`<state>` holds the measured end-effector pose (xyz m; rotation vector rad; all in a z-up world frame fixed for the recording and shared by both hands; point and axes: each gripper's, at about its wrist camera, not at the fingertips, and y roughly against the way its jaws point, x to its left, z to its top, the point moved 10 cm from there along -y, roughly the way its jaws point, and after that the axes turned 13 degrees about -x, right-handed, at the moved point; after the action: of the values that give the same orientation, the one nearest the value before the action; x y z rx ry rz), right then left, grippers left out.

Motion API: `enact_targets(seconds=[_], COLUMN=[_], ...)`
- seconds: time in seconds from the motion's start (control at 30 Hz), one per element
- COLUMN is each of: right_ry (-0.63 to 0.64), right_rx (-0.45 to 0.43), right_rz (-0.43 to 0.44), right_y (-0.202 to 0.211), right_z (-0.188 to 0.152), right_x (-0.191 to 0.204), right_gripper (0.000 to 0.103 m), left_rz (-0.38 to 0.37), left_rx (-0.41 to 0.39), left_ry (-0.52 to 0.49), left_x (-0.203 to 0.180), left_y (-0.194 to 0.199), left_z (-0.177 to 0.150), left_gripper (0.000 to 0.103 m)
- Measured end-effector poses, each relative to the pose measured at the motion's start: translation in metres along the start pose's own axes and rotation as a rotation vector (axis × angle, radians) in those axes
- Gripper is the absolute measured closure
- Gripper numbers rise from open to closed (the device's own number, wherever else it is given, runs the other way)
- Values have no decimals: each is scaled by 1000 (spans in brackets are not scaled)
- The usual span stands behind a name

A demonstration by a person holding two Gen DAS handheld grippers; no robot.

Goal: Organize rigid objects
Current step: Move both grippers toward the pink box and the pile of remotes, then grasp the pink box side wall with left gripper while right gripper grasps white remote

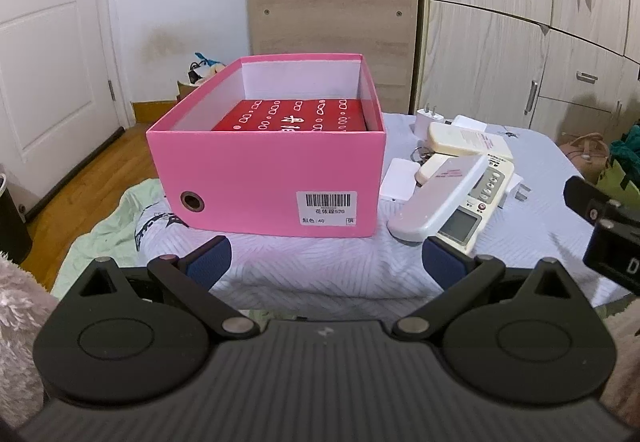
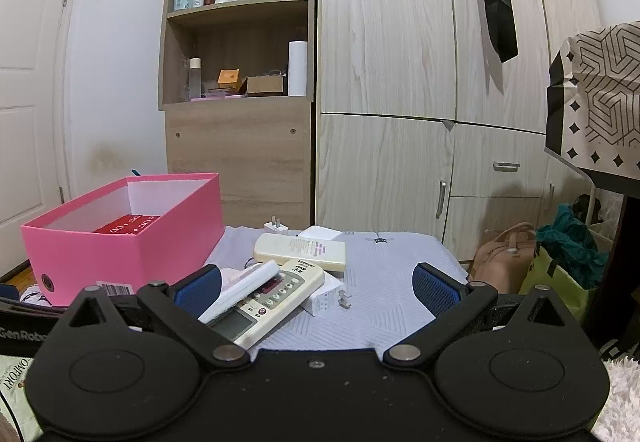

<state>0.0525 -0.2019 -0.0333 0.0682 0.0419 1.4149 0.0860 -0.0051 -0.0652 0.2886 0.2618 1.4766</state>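
- Now, your left tongs (image 1: 326, 262) and right tongs (image 2: 316, 288) both hang released, grasping nothing
- Just beyond them, remotes (image 2: 276, 292) and chargers (image 2: 326, 298) lie heaped on the bed (image 2: 392, 282)
- Beside the heap stands the pink box (image 1: 264, 178), a red box (image 1: 292, 116) inside

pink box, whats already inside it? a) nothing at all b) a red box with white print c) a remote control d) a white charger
b, the pink box holds a red box with white print, while the remotes and chargers lie on the bed outside it.
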Motion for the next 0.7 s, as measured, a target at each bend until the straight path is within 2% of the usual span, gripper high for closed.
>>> enact_targets(seconds=[0.13, 0.27, 0.47, 0.57, 0.7], right_ry=[-34, -26, -84, -173, -265], right_rx=[10, 28, 111, 209, 368], right_rz=[86, 181, 218, 235, 285], right_y=[0, -7, -39, -61, -87], right_z=[14, 43, 83, 87, 73], right_x=[2, 3, -5, -10, -6], right_gripper=[0, 0, 0, 0, 0], left_rz=[7, -33, -77, -118, -171], left_rx=[2, 49, 81, 51, 95], left_ry=[-72, -146, -222, -233, -188], left_x=[3, 4, 14, 19, 29], left_y=[4, 3, 2, 2, -15], left_z=[11, 30, 79, 108, 133], left_gripper=[0, 0, 0, 0, 0])
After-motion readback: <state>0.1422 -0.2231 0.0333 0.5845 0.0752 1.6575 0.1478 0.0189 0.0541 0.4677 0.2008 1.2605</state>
